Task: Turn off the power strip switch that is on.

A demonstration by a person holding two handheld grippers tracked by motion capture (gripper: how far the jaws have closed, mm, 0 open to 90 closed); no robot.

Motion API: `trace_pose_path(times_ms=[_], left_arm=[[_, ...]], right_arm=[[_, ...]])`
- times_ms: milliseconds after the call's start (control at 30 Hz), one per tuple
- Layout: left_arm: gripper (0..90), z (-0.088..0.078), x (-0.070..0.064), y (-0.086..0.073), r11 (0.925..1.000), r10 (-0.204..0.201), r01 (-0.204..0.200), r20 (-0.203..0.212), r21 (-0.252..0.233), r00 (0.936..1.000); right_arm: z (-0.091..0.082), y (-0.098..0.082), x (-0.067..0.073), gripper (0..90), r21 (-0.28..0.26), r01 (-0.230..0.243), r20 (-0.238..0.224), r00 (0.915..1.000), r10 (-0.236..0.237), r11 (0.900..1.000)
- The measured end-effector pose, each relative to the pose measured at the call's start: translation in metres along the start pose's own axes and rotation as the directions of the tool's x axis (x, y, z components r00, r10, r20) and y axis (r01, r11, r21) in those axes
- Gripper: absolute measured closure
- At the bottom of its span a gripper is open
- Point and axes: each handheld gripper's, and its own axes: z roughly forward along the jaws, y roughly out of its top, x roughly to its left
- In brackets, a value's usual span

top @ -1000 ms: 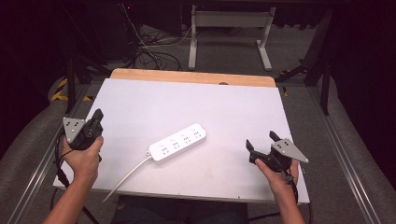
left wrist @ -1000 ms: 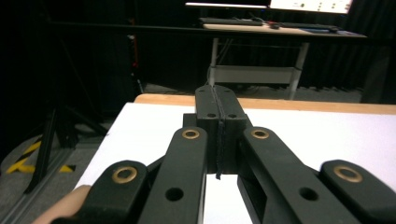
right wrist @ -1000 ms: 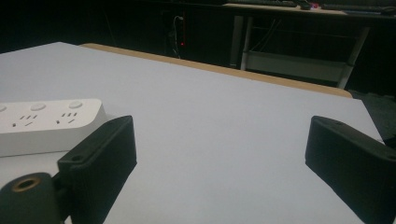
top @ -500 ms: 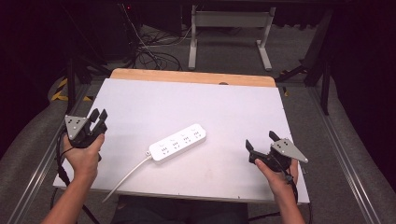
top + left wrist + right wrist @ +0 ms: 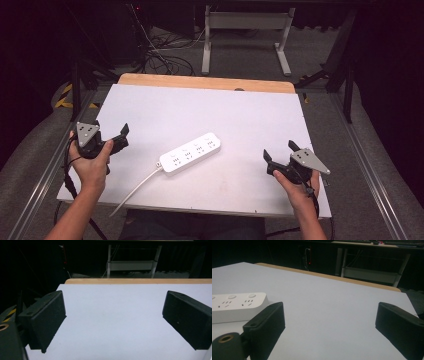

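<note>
A white power strip [image 5: 190,152] with several sockets lies slantwise near the middle of the white table top [image 5: 210,110]. Its white cable [image 5: 135,187] runs off toward the front edge. My left gripper [image 5: 112,134] is held at the table's left edge, well left of the strip. Its jaws have just been opening and now stand wide apart, and in the left gripper view [image 5: 113,320] only bare table shows between them. My right gripper [image 5: 279,150] hovers near the front right corner, open with nothing between its jaws [image 5: 329,322]. The strip's end [image 5: 237,305] lies to its left.
A wooden strip [image 5: 200,81] borders the table's far edge. Beyond it stand a metal frame [image 5: 245,30] and loose cables [image 5: 160,55] on the dark floor. Yellow-black tape [image 5: 62,97] marks the floor at the left.
The left gripper's jaws went from shut to wide open. Both hands stayed where they were, and the power strip did not move.
</note>
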Motion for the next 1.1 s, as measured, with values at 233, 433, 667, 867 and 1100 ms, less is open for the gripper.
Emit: trace_pose_path(times_ms=[233, 433, 667, 867, 1100], left_arm=[[1.9, 0.0002, -0.002, -0.0033, 0.9999, -0.007, 0.007, 0.012, 0.012, 0.9999], [2.9, 0.001, -0.0016, -0.0051, 0.9996, -0.009, 0.008, 0.038, 0.028, 0.9992], [3.0, 0.0025, 0.0015, -0.0054, 0.9994, -0.021, 0.02, 0.049, 0.028, 0.9986], [3.3, 0.005, 0.0001, -0.0071, 0.9995, -0.016, 0.015, 0.046, 0.026, 0.9988], [3.5, 0.0054, -0.0003, -0.0077, 0.9995, -0.013, 0.012, 0.035, 0.03, 0.9993]], right_arm=[[-0.0011, 0.0012, 0.0003, 9.4, -0.007, -0.004, 0.003, 1.0, 0.004, 1.0], [-0.0008, 0.0021, 0.0016, 9.4, -0.004, 0.003, 0.001, 1.0, -0.003, 1.0], [0.0006, 0.0017, 0.0036, 9.4, 0.002, 0.009, -0.001, 1.0, -0.009, 1.0], [0.0006, 0.001, 0.0024, 9.4, 0.007, 0.01, 0.003, 0.9999, -0.01, 1.0], [0.0012, 0.001, 0.0028, 9.4, 0.009, 0.012, 0.0, 0.9999, -0.012, 1.0]])
